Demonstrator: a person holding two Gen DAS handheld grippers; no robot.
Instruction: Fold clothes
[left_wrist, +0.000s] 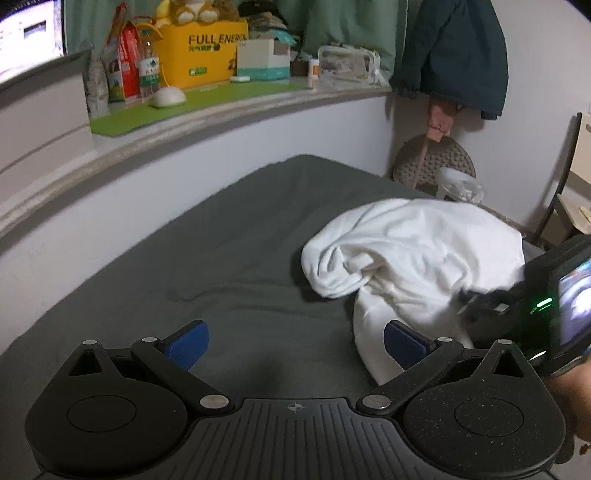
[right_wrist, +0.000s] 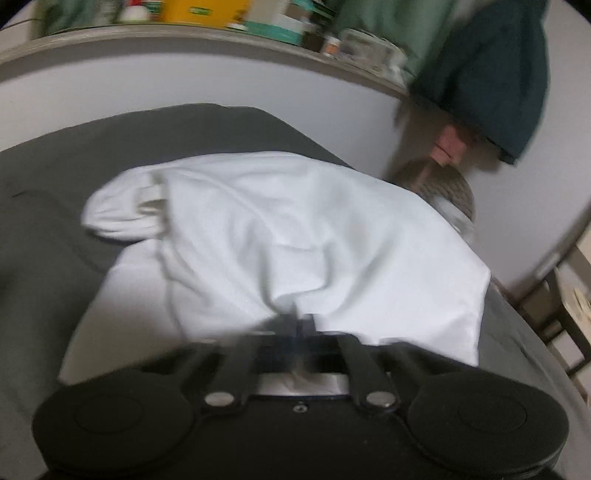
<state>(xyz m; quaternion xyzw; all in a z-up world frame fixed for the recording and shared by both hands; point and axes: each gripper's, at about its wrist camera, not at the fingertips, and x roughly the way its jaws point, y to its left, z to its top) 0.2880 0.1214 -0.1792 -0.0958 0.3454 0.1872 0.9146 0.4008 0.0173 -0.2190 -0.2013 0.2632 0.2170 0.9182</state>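
A white garment (left_wrist: 413, 254) lies bunched in a loose heap on the grey bed (left_wrist: 207, 258), toward the right side of the mattress and nearer the foot than the far wall. The left gripper (left_wrist: 295, 345) hangs low over bare sheet with its blue-padded fingers (left_wrist: 188, 343) spread wide and nothing between them; the cloth sits just to its right, its near edge touching or almost touching the right-hand pad. The right gripper (right_wrist: 295, 325) is drawn narrow, its tips pinched into a gathered fold at the garment's near edge, so the fabric puckers toward it; that view is blurred, but the cloth spreads away from the tips to the far left and right. In the left wrist view the right gripper (left_wrist: 476, 299) shows at the right edge, buried in the cloth. A cluttered windowsill (left_wrist: 229, 107) runs along the far wall, and a dark jacket (left_wrist: 454, 55) hangs in the far right corner.
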